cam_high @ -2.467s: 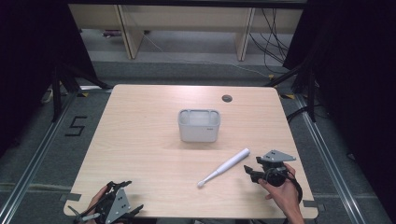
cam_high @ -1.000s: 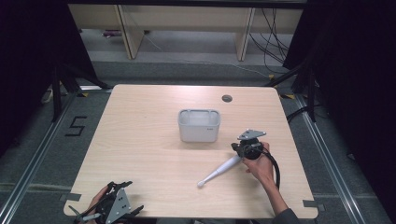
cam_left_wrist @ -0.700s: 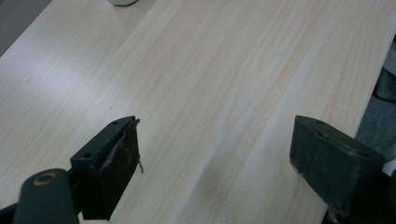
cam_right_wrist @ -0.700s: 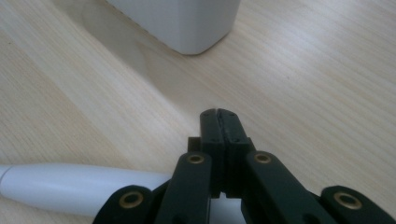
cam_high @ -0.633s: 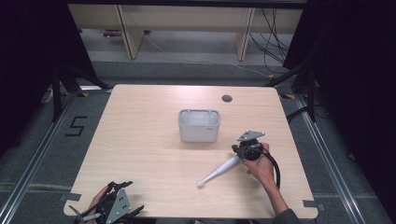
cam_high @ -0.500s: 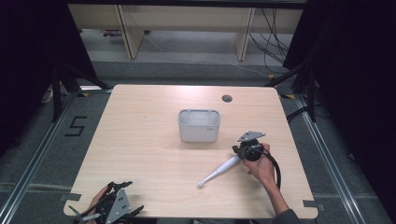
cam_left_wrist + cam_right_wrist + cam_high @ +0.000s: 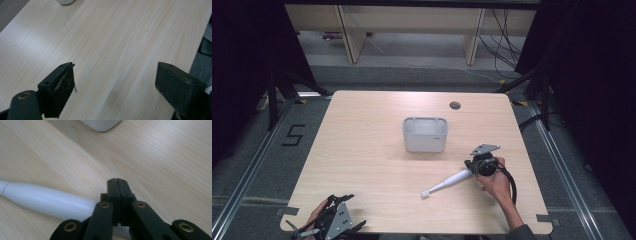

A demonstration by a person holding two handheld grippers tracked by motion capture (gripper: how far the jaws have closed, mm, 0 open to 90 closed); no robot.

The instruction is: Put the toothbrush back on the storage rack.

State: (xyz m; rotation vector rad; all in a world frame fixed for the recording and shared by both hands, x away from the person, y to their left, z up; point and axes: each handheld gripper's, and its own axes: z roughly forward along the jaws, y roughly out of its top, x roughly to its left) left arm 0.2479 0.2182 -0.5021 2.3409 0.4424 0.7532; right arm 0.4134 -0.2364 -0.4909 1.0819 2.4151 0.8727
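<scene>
Pale wood-grain tabletop (image 7: 362, 165) is stretching out under both grippers, with dark curtains and a low shelf standing beyond its far edge. At the near left corner the left gripper (image 7: 332, 222) is resting in the person's hand, its jaws standing wide apart with nothing but bare wood between them – in the left gripper view (image 7: 115, 85) the two black pads are framing empty table. Toward the right side the right gripper (image 7: 474, 167) is sitting with its jaws pressed flat together, pad against pad, gripping nothing. The white electric toothbrush (image 7: 447, 182) is lying on the table, its thick handle end passing under the closed fingers – in the right gripper view (image 7: 116, 182) the handle (image 7: 47, 201) is running off to the left just below and behind the fingertips. A white rectangular container (image 7: 425, 135) is standing well beyond the right gripper's fingertips, near the table's middle.
</scene>
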